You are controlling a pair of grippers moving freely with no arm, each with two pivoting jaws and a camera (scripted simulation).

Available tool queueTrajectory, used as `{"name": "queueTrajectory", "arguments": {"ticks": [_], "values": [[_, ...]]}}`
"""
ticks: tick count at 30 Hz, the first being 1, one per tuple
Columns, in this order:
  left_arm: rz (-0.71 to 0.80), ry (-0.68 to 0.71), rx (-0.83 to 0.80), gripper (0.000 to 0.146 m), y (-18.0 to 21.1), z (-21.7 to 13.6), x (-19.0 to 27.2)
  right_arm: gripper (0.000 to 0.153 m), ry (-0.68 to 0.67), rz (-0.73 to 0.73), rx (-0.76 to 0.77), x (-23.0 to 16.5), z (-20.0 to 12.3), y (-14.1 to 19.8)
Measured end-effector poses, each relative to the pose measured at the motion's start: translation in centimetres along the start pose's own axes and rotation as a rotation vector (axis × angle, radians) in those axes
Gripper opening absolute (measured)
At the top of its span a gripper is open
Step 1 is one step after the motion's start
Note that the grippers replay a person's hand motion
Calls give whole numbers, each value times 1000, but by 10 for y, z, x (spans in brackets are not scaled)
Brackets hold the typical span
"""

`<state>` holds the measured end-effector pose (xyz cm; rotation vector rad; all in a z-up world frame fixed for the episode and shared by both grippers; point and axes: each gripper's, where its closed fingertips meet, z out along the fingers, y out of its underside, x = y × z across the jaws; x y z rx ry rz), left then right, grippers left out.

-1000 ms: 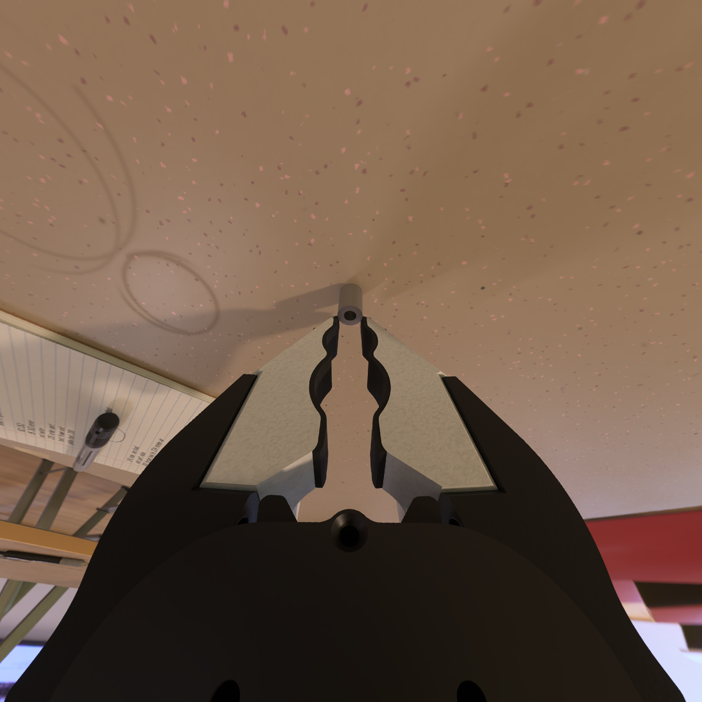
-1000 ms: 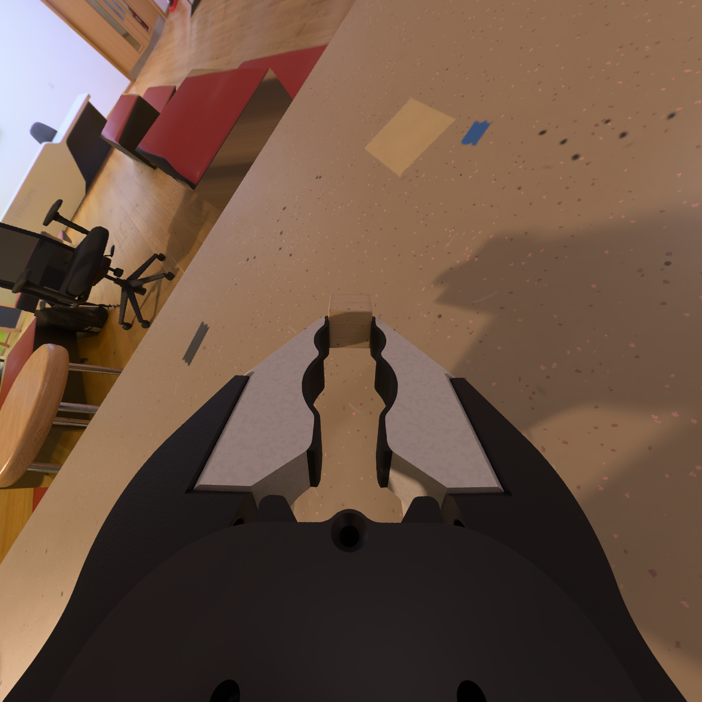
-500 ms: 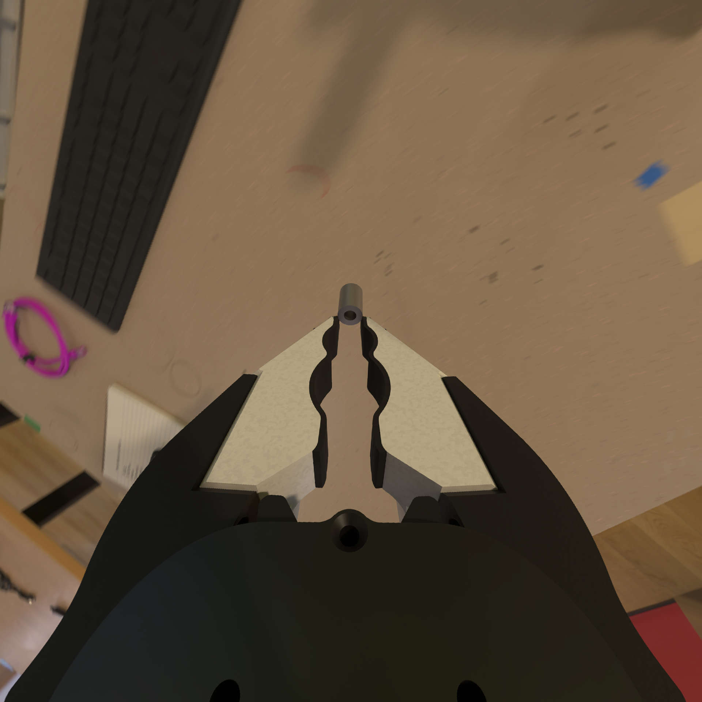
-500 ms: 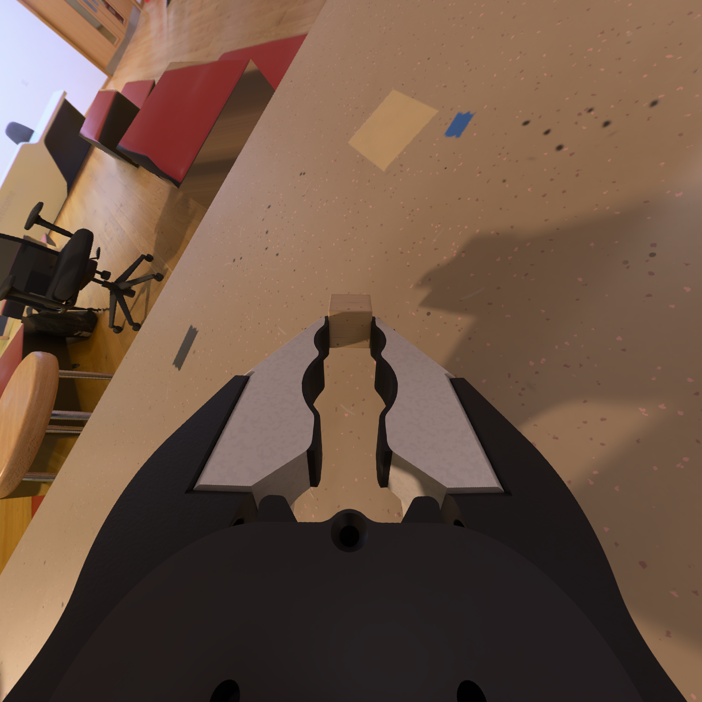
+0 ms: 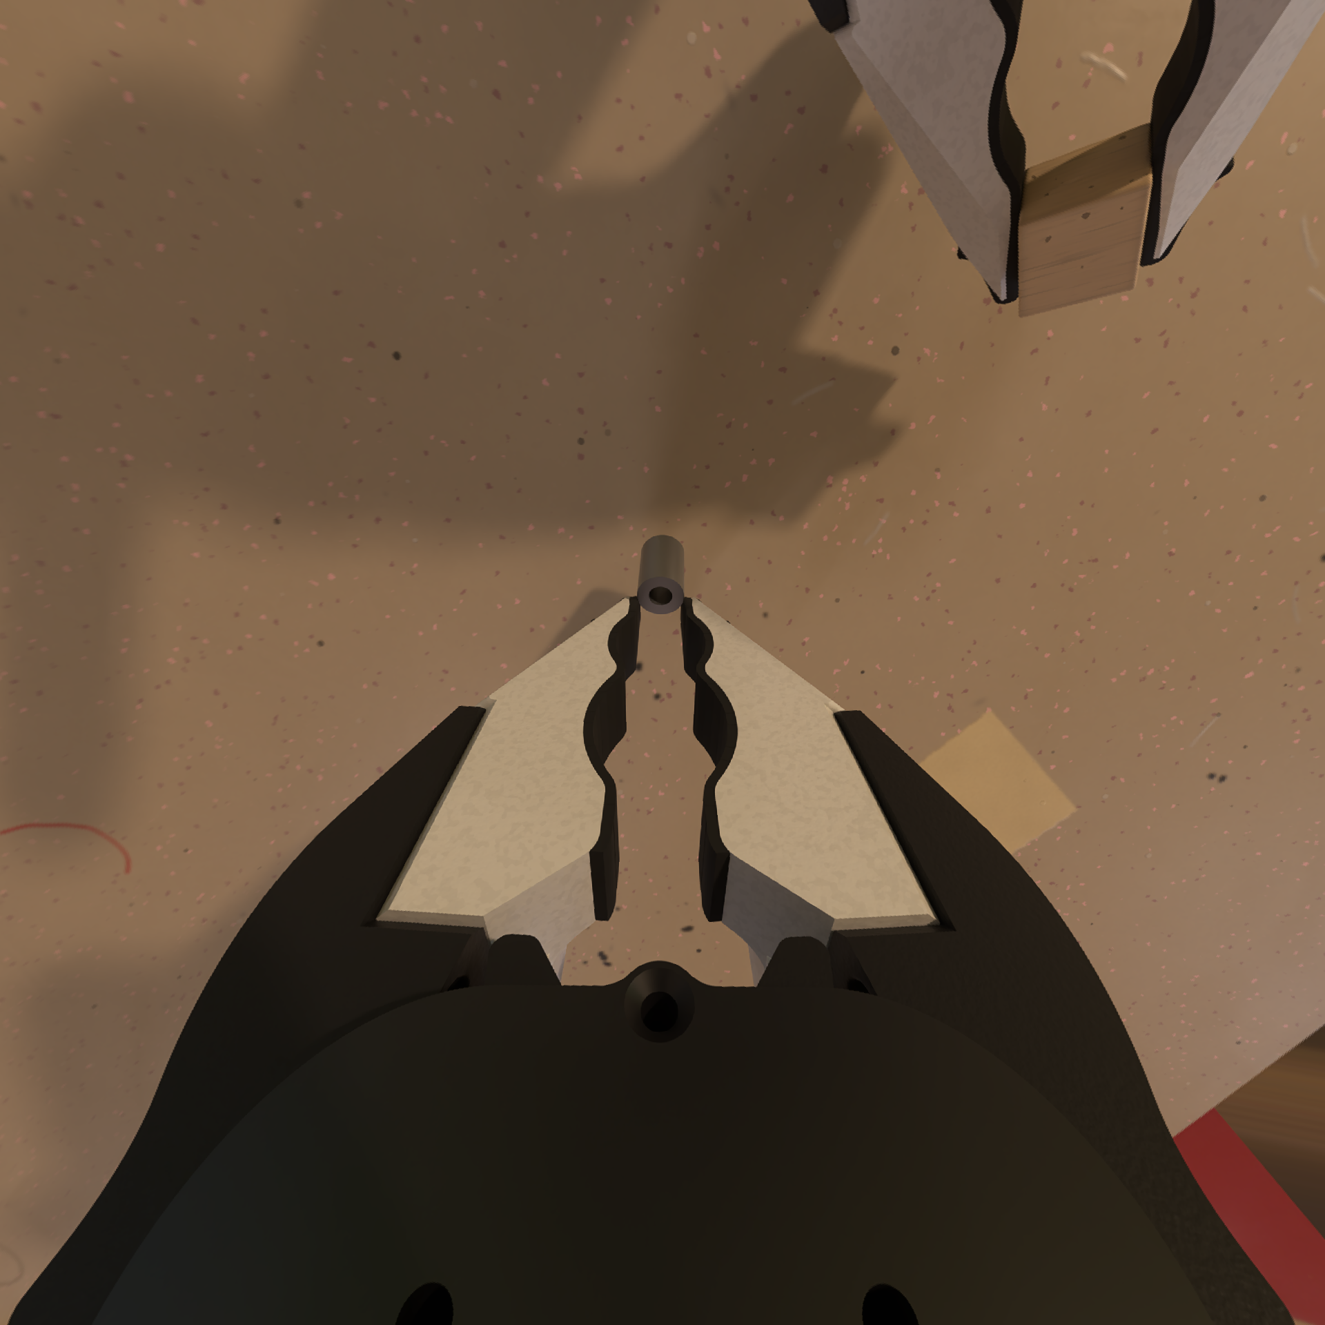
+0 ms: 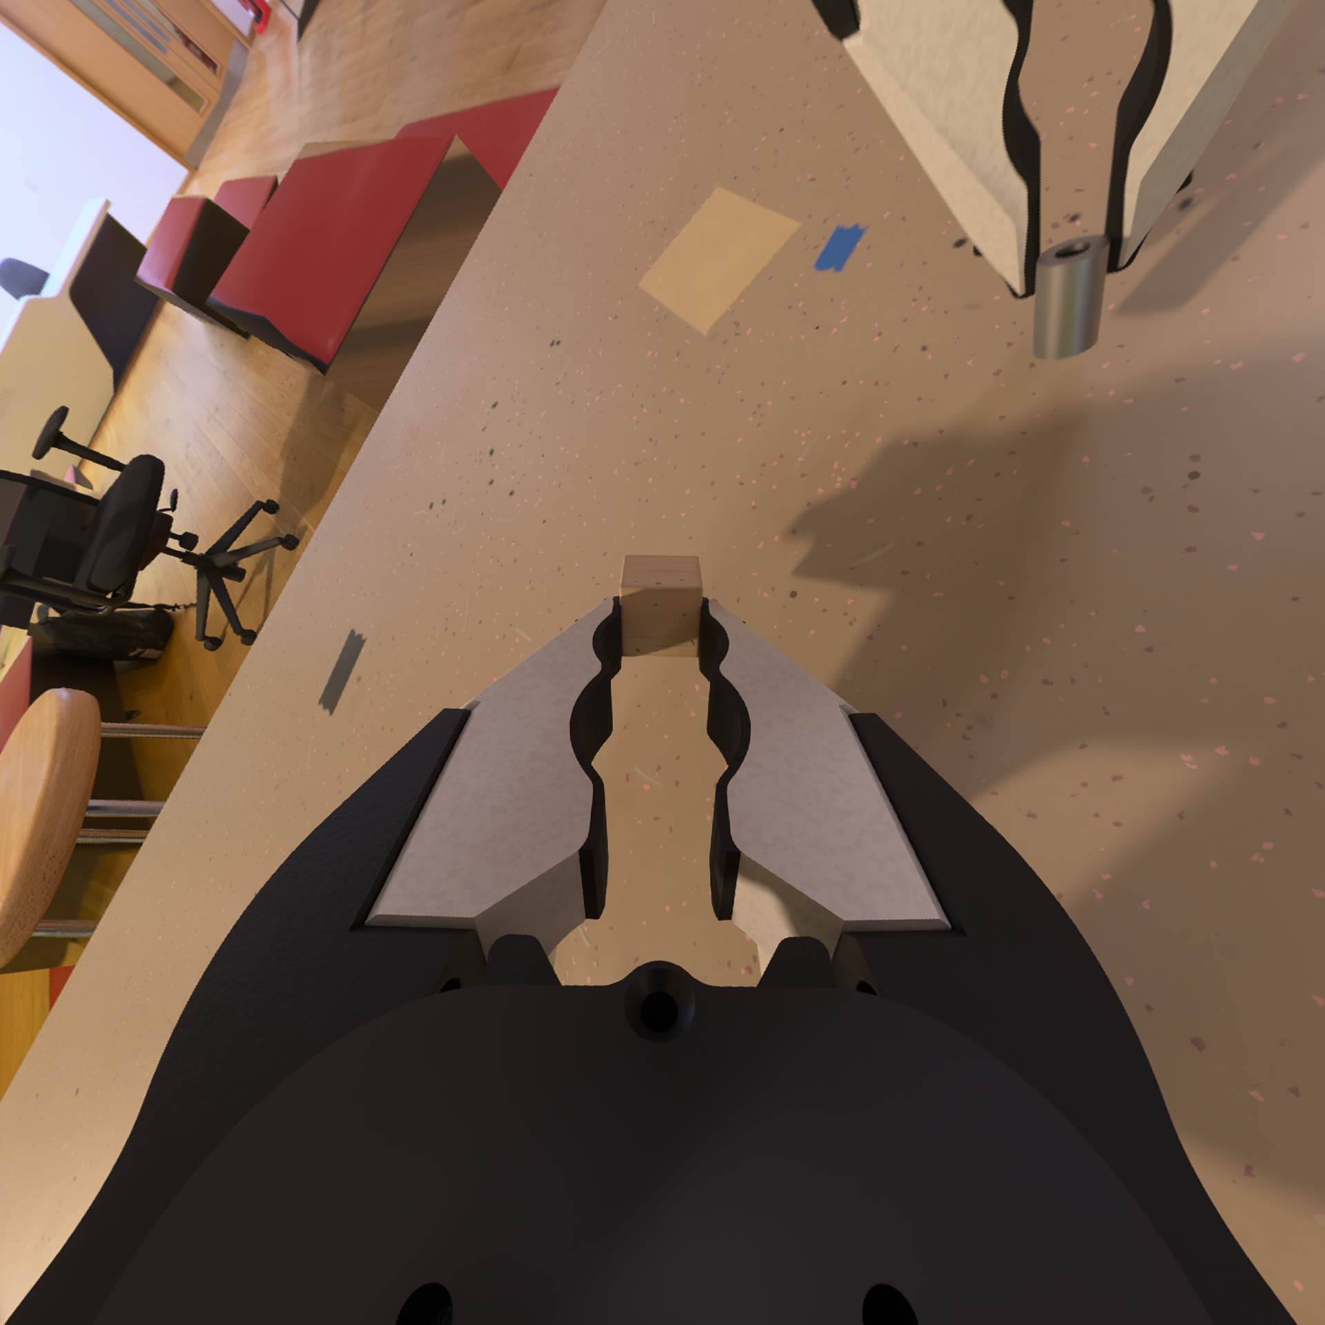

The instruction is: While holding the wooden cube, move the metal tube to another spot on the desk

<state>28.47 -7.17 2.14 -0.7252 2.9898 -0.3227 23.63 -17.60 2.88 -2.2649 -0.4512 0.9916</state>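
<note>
My left gripper is shut on a small grey metal tube, held at the fingertips above the speckled tan desk. My right gripper is shut on a light wooden cube, also held above the desk. In the left wrist view the right gripper with the cube shows at the upper right. In the right wrist view the left gripper with the tube shows at the upper right.
A tan paper patch and a blue tape mark lie on the desk beyond the cube. A grey tape strip is near the desk's left edge. Off the desk are red boxes, an office chair and a wooden stool.
My left gripper has swung with the tube away from the keyboard and notepad area, toward the right gripper, which now shows in its view. The right gripper holds the cube almost still.
</note>
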Motion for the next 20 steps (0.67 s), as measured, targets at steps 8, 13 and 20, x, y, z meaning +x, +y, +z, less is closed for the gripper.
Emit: {"name": "queueTrajectory", "arguments": {"ticks": [8, 13, 20], "values": [[2, 37, 37, 37, -1, 7, 7, 20, 1, 9, 10, 0, 0, -2], [-14, 69, 169, 57, 4, -11, 15, 20, 2, 17, 26, 1, -2, -4], [-151, 174, 433, 85, 26, -50, 59, 20, -27, 14, 161, -3, -10, -21]]}}
